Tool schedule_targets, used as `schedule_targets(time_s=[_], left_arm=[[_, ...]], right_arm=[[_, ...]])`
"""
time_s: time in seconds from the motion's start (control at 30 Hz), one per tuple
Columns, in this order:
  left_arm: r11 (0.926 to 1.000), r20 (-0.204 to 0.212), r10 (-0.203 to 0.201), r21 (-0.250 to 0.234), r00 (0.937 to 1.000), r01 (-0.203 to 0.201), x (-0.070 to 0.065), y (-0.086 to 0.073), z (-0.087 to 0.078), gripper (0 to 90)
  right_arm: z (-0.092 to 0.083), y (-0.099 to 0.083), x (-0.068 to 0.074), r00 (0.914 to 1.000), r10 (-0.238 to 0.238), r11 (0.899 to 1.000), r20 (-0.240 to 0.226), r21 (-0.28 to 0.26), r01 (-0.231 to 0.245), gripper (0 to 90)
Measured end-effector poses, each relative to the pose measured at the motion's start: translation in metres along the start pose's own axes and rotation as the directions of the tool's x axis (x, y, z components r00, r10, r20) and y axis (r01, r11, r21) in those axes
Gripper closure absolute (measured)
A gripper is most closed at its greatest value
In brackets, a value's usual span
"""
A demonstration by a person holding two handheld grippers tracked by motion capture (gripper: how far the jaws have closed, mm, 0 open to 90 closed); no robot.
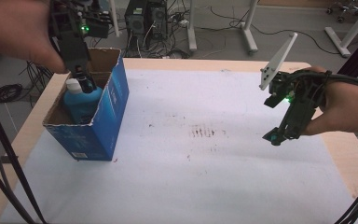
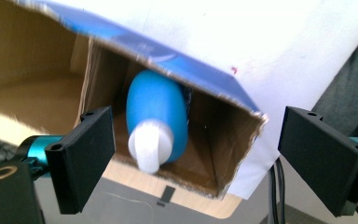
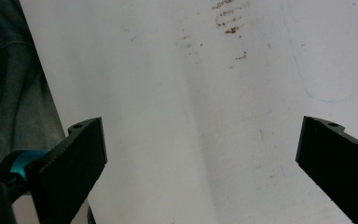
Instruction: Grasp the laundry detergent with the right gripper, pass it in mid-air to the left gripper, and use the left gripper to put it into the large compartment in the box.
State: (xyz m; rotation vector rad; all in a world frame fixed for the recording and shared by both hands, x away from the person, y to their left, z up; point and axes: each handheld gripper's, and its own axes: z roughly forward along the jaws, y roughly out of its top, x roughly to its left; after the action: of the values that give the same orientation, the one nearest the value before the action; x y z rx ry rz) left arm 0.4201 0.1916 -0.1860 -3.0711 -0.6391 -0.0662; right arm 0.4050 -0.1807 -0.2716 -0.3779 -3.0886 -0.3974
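Your left gripper (image 1: 85, 80) hangs over open blue cardboard box (image 1: 109, 116) at left part of tabletop (image 1: 223, 186). Its fingers (image 2: 86, 156) released, wide apart, nothing between them. Blue bottle with white cap (image 2: 156, 123) sits inside box, leaning against box wall, cap pointing up toward your gripper; fingers just above it, touching or not I cannot tell. Your right gripper (image 1: 276, 136) hovers over white sheet at right side, well apart from box. Its fingers (image 3: 72, 170) also released, holding nothing. Brown smudges (image 1: 205, 132) on sheet near middle.
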Motion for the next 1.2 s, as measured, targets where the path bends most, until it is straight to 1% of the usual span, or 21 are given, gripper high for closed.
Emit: schedule_targets(time_s=[0.03,0.07,0.1,0.13,0.2,0.3,0.37,0.4,0.43,0.47,0.57,0.6,0.7,0.8,0.83,0.9,1.07,1.1,1.13,1.17,1.2], left_arm=[[0.9995,0.02,0.028,-0.013,0.9994,-0.027,-0.004,0.007,0.0,10.8],[0.9987,0.024,0.049,-0.018,0.9985,-0.048,-0.006,0.012,0.0,8.6],[0.9978,0.033,0.063,-0.019,0.9974,-0.063,-0.008,0.016,0.001,8.6],[0.997,0.036,0.076,-0.018,0.9965,-0.075,-0.01,0.02,0.002,8.5],[0.9946,0.037,0.103,-0.013,0.994,-0.103,-0.012,0.028,0.005,8.4],[0.9911,0.039,0.132,-0.019,0.9904,-0.132,-0.015,0.038,0.011,6.9],[0.9896,0.055,0.143,-0.023,0.9882,-0.142,-0.014,0.045,0.016,6.7],[0.9887,0.057,0.149,-0.029,0.9873,-0.147,-0.014,0.048,0.018,6.7],[0.9879,0.059,0.153,-0.034,0.9864,-0.151,-0.014,0.051,0.021,6.7],[0.9868,0.066,0.16,-0.037,0.985,-0.157,-0.014,0.055,0.024,6.7],[0.9829,0.084,0.184,-0.024,0.9794,-0.182,-0.015,0.064,0.033,6.3],[0.9811,0.086,0.194,-0.022,0.9773,-0.192,-0.015,0.066,0.036,4.7],[0.9806,0.1,0.196,-0.018,0.9755,-0.195,-0.012,0.072,0.047,4.3],[0.9781,0.103,0.207,0.004,0.973,-0.208,-0.009,0.076,0.058,4.3],[0.9789,0.104,0.203,0.002,0.9736,-0.204,-0.009,0.077,0.062,2.0],[0.9786,0.11,0.204,0.007,0.9728,-0.206,-0.008,0.078,0.066,1.6],[0.9789,0.115,0.202,0.003,0.9725,-0.204,-0.005,0.08,0.07,1.6],[0.9774,0.116,0.21,0.0,0.9707,-0.212,-0.005,0.08,0.07,1.6],[0.9779,0.118,0.207,0.001,0.9711,-0.209,-0.005,0.081,0.07,1.6],[0.9763,0.117,0.215,-0.003,0.9695,-0.216,-0.005,0.081,0.07,1.6],[0.9762,0.115,0.216,-0.003,0.9697,-0.217,-0.005,0.082,0.071,1.6]], right_arm=[[-0.001,0.001,-0.001,1.0,-0.008,1.0,-0.002,0.005,0.008,0.9],[-0.002,0.003,-0.004,0.9997,-0.024,1.0,-0.006,0.009,0.024,0.9],[-0.003,0.004,-0.006,0.9996,-0.029,0.999,-0.008,0.015,0.029,0.9],[-0.002,0.006,-0.006,0.9996,-0.027,0.999,-0.008,0.02,0.028,0.9],[0.0,0.008,-0.009,0.9989,-0.045,0.998,-0.01,0.03,0.046,0.9],[0.004,0.013,-0.01,0.9968,-0.077,0.996,-0.022,0.048,0.078,0.9],[0.008,0.017,-0.012,0.994,-0.107,0.992,-0.025,0.067,0.108,0.9],[0.011,0.019,-0.012,0.9945,-0.101,0.992,-0.026,0.07,0.103,0.9],[0.013,0.021,-0.014,0.9936,-0.108,0.991,-0.033,0.075,0.111,0.9],[0.016,0.023,-0.016,0.9936,-0.109,0.99,-0.029,0.081,0.111,0.9],[0.026,0.03,-0.021,0.9927,-0.115,0.988,-0.037,0.103,0.118,1.0],[0.029,0.031,-0.023,0.9927,-0.114,0.987,-0.039,0.114,0.118,0.9],[0.039,0.034,-0.029,0.9929,-0.113,0.983,-0.037,0.142,0.118,1.0],[0.048,0.035,-0.036,0.9941,-0.104,0.982,-0.03,0.157,0.107,1.0],[0.05,0.036,-0.038,0.9941,-0.104,0.981,-0.034,0.163,0.108,1.0],[0.055,0.037,-0.04,0.9945,-0.099,0.98,-0.033,0.17,0.103,1.0],[0.064,0.039,-0.044,0.9941,-0.102,0.978,-0.037,0.177,0.107,1.0],[0.066,0.039,-0.045,0.9933,-0.108,0.978,-0.04,0.177,0.114,1.0],[0.068,0.039,-0.045,0.9935,-0.106,0.977,-0.039,0.184,0.112,1.0],[0.069,0.039,-0.046,0.9933,-0.109,0.975,-0.039,0.189,0.114,1.0],[0.07,0.039,-0.046,0.9936,-0.106,0.975,-0.038,0.19,0.112,1.0]])
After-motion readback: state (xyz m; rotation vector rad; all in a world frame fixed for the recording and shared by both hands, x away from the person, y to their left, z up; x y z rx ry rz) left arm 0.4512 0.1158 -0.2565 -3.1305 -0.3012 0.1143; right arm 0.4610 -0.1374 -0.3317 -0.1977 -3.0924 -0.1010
